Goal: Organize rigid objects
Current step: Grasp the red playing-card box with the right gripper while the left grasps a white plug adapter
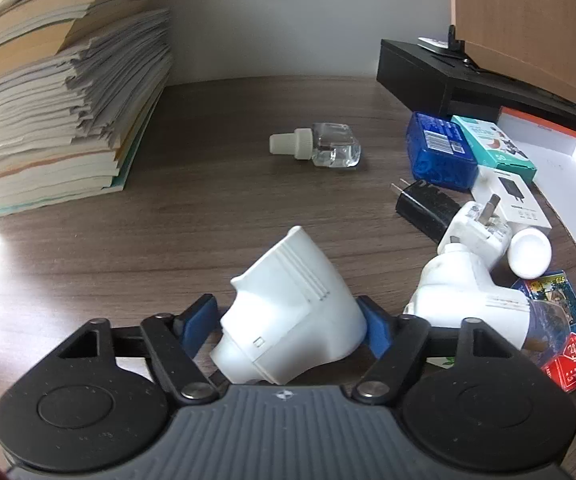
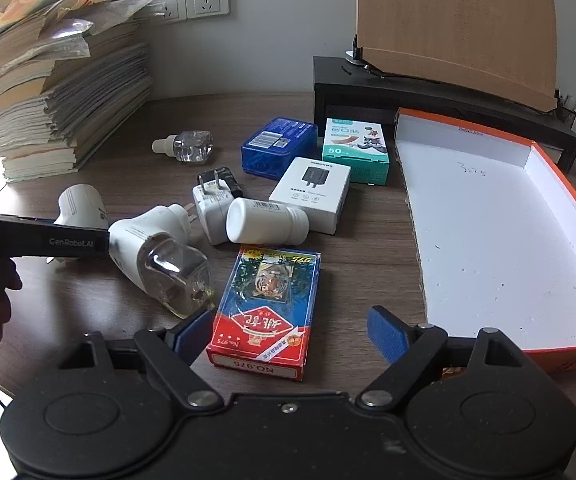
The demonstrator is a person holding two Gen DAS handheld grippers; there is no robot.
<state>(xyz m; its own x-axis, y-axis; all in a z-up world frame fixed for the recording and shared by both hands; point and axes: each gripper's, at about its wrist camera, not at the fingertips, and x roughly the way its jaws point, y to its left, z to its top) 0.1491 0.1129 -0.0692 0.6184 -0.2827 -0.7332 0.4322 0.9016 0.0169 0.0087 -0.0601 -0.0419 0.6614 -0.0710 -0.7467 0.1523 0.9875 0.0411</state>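
Observation:
My left gripper is shut on a white plug-in vaporizer body, its blue pads on either side of it, low over the wooden table. In the right wrist view the same vaporizer shows behind one of the left fingers. My right gripper is wide open just above a red-and-blue playing-card box. The box lies flat between the fingers, nearer the left pad, and neither pad touches it. An open orange-rimmed white box sits to the right.
A second vaporizer with its glass bottle, a white pill bottle, white and black plugs, a charger box, blue and teal boxes and a loose glass refill lie mid-table. Stacked books stand left, a black stand behind.

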